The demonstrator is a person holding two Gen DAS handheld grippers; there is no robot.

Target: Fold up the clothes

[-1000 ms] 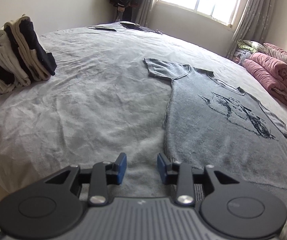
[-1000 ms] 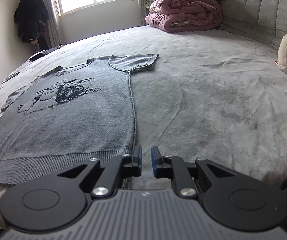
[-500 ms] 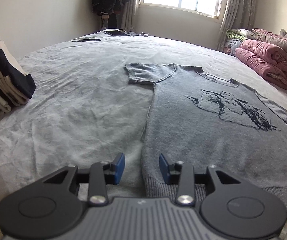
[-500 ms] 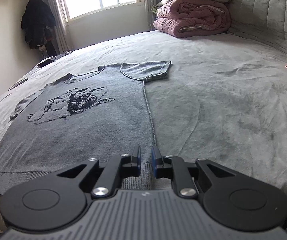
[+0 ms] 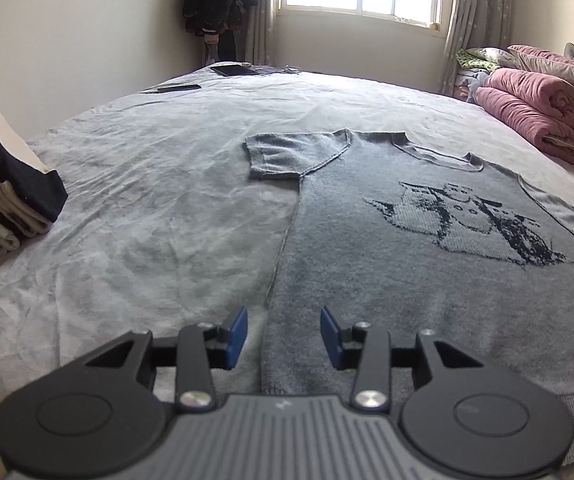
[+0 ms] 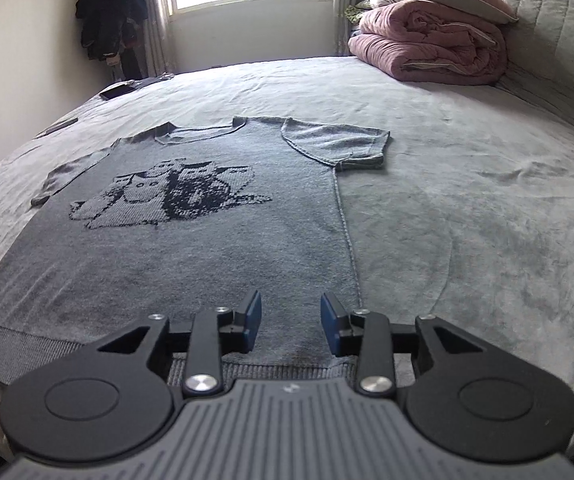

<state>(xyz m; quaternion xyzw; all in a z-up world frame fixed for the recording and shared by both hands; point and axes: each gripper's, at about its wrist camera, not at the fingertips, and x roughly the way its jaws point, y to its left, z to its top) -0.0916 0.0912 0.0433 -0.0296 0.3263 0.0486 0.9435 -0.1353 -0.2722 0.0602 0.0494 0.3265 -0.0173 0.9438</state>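
1. Grey knitted T-shirt [image 5: 427,280] [image 6: 215,240]: spread flat, front up, on the grey bed cover [image 5: 159,208] [image 6: 467,200], ribbed hem toward both cameras.
2. Left gripper [image 5: 283,334]: jaws released and parted, straddling the shirt's left side seam just above the hem, nothing between them.
3. Right gripper [image 6: 291,322]: jaws released, over the hem near the right side seam, empty.
4. Folded clothes stack [image 5: 3,200]: far left, well apart from the shirt.
5. Rolled pink quilt [image 6: 431,46]: by the headboard.
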